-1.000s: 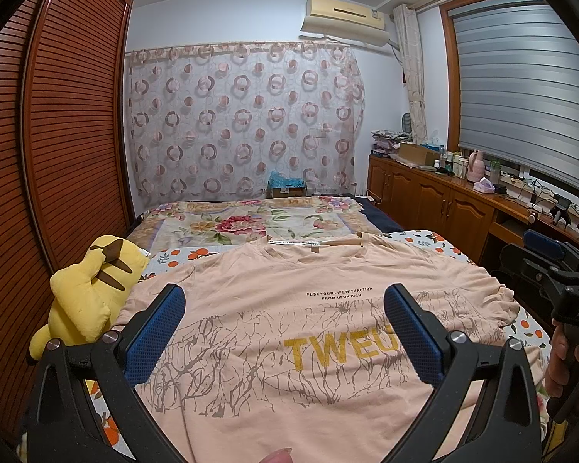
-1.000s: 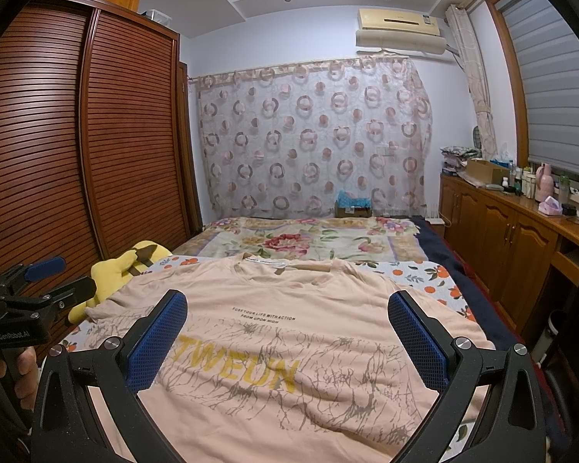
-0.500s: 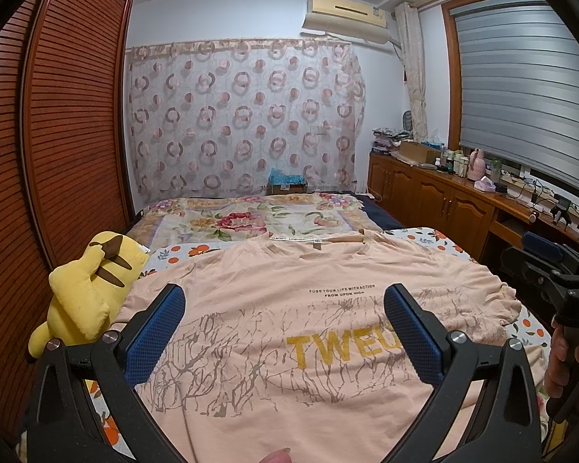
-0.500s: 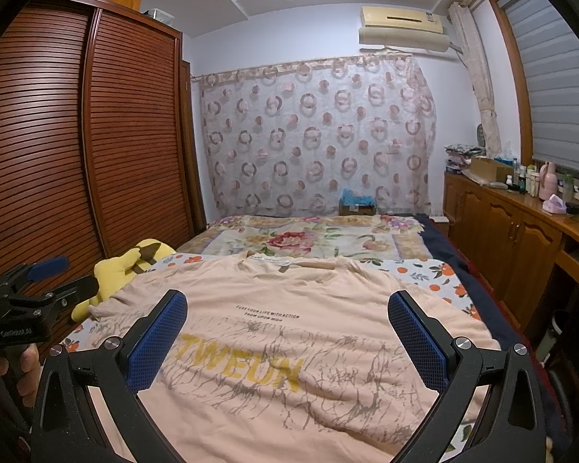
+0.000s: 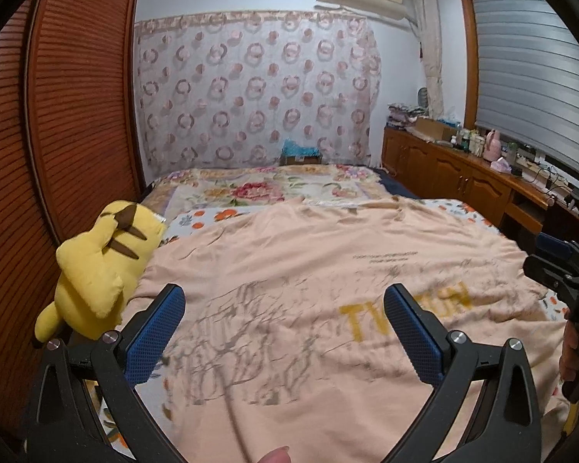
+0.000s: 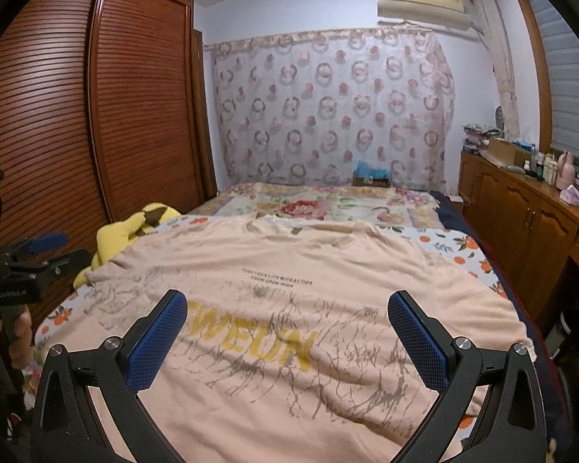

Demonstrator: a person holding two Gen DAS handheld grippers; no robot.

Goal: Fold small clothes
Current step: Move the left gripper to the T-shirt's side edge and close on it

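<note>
We find the peach T-shirt point(image 6: 289, 308) spread flat, print side up, on the bed point(image 6: 459, 247), collar toward the far end and hem nearest the cameras; no fold is yet made. We judge the chief risk to be a poor first grasp: the cloth lies close on the patterned bedsheet point(image 5: 212, 218), and a pinch taken too deep could gather sheet and shirt together, so that the fold drags the bedding. A second risk lies at the left edge, where the yellow plush toy point(image 5: 96, 266) sits just beside the sleeve; the sleeve could catch against it or the toy be knocked aside as that side is brought over. We also note wrinkles across the chest and right sleeve, which, if not smoothed, would likely be pressed into an uneven fold. The left wrist view is blurred, so fine detail of the hem there cannot be told. The left hand-held gripper point(image 5: 285, 341) has its jaws spread wide, with nothing between the blue pads point(image 5: 154, 339); it hangs above the lower left of the shirt, and contact with the cloth is not evident. The right hand-held gripper point(image 6: 289, 343) is likewise wide apart and empty, over the lower middle of the shirt.
</note>
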